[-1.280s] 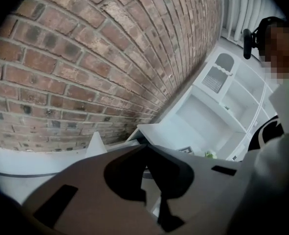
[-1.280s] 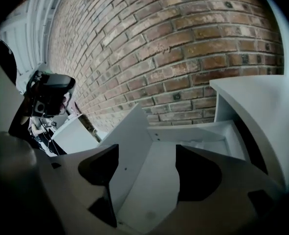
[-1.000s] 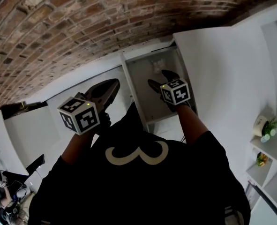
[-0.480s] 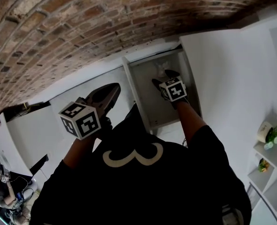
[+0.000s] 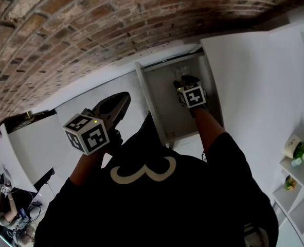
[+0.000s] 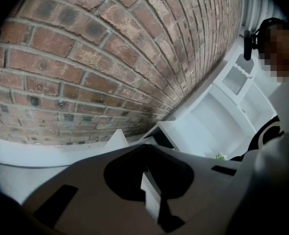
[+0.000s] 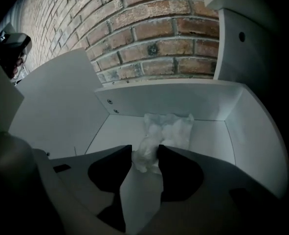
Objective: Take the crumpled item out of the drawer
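Note:
A white crumpled item (image 7: 169, 130) lies on the floor of the open white drawer (image 7: 164, 103), against its back wall. My right gripper (image 7: 145, 153) is down inside the drawer (image 5: 153, 107), and its jaws are closing with the near end of the crumpled item pinched between the two fingertips. In the head view, the crumpled item (image 5: 178, 71) shows just beyond the right gripper (image 5: 185, 80). My left gripper (image 5: 124, 96) hovers outside the drawer to its left, shut and empty. In the left gripper view, the left gripper (image 6: 145, 171) points at the brick wall.
A brick wall (image 5: 90, 30) runs behind the drawer. A white cabinet top (image 5: 254, 81) rises on the right, with shelves and a small plant (image 5: 300, 151) further right. Another person (image 5: 2, 215) sits at the lower left.
My right gripper has gone deeper into the drawer toward its back wall and its jaws have narrowed onto the crumpled item. The left gripper has barely moved.

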Action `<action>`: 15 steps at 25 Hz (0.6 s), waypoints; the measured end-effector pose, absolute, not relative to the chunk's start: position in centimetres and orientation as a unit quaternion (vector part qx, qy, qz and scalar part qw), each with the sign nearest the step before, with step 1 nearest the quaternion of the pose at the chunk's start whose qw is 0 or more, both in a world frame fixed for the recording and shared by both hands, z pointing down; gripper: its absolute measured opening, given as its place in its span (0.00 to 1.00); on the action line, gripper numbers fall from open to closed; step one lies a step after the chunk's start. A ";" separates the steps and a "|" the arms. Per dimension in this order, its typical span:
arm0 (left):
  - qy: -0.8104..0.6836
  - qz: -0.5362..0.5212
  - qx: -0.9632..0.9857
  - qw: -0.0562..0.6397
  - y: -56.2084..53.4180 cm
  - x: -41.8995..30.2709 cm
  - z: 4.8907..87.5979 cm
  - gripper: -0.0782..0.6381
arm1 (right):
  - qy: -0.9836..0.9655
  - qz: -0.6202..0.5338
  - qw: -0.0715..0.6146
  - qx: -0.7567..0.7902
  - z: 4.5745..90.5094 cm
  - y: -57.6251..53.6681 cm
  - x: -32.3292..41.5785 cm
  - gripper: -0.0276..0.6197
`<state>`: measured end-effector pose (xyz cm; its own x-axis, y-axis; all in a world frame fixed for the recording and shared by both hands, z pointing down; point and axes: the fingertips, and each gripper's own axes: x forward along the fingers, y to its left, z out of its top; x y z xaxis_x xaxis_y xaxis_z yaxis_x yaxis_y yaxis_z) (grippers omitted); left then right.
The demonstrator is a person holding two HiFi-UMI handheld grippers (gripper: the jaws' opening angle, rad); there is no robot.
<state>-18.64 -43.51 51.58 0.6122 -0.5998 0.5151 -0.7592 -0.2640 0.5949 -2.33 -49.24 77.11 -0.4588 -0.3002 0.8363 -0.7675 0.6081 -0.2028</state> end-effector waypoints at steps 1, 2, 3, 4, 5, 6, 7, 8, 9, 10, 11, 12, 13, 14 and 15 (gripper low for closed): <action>-0.430 0.093 0.789 0.428 -43.5 -18.6 51.6 0.11 | -0.802 0.293 0.398 0.334 77.2 -49.2 -2.3 0.31; -0.430 0.093 0.789 0.429 -43.4 -18.6 51.7 0.11 | -0.802 0.295 0.398 0.334 77.3 -49.2 -2.4 0.30; -0.430 0.093 0.789 0.430 -43.4 -18.6 51.8 0.11 | -0.802 0.295 0.397 0.335 77.3 -49.1 -2.4 0.29; -0.429 0.094 0.788 0.431 -43.3 -18.5 51.8 0.11 | -0.801 0.293 0.399 0.336 77.3 -49.2 -2.4 0.28; -0.429 0.094 0.788 0.431 -43.3 -18.5 51.9 0.11 | -0.800 0.290 0.401 0.338 77.4 -49.2 -2.3 0.28; -0.429 0.094 0.788 0.432 -43.2 -18.5 51.9 0.11 | -0.799 0.288 0.404 0.340 77.4 -49.3 -2.2 0.27; -0.428 0.094 0.788 0.432 -43.1 -18.4 52.0 0.11 | -0.798 0.288 0.405 0.341 77.4 -49.3 -2.2 0.27; -0.428 0.094 0.788 0.433 -43.1 -18.4 52.0 0.11 | -0.797 0.290 0.405 0.342 77.3 -49.3 -2.1 0.26; -0.428 0.094 0.788 0.433 -43.0 -18.4 52.0 0.11 | -0.795 0.293 0.404 0.343 77.3 -49.4 -2.1 0.25; -0.428 0.094 0.788 0.433 -43.0 -18.3 51.9 0.11 | -0.794 0.297 0.403 0.345 77.3 -49.4 -2.0 0.25; -0.427 0.094 0.788 0.432 -42.9 -18.3 51.9 0.11 | -0.794 0.299 0.400 0.347 77.3 -49.4 -2.0 0.24; -0.426 0.094 0.789 0.432 -42.8 -18.2 51.8 0.11 | -0.794 0.299 0.398 0.348 77.3 -49.4 -2.0 0.23; -0.426 0.094 0.790 0.431 -42.7 -18.1 51.7 0.11 | -0.795 0.298 0.396 0.349 77.3 -49.4 -1.9 0.22; -0.425 0.094 0.791 0.430 -42.6 -18.1 51.6 0.11 | -0.797 0.294 0.394 0.351 77.4 -49.5 -1.8 0.22; -0.424 0.094 0.792 0.430 -42.5 -18.0 51.5 0.11 | -0.798 0.290 0.392 0.353 77.3 -49.6 -1.8 0.21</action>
<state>-18.02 -42.50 51.49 0.6223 -0.5905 0.5139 -0.7526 -0.2709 0.6002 -1.77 -49.62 77.34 -0.4434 -0.3357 0.8311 -0.7909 0.5828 -0.1865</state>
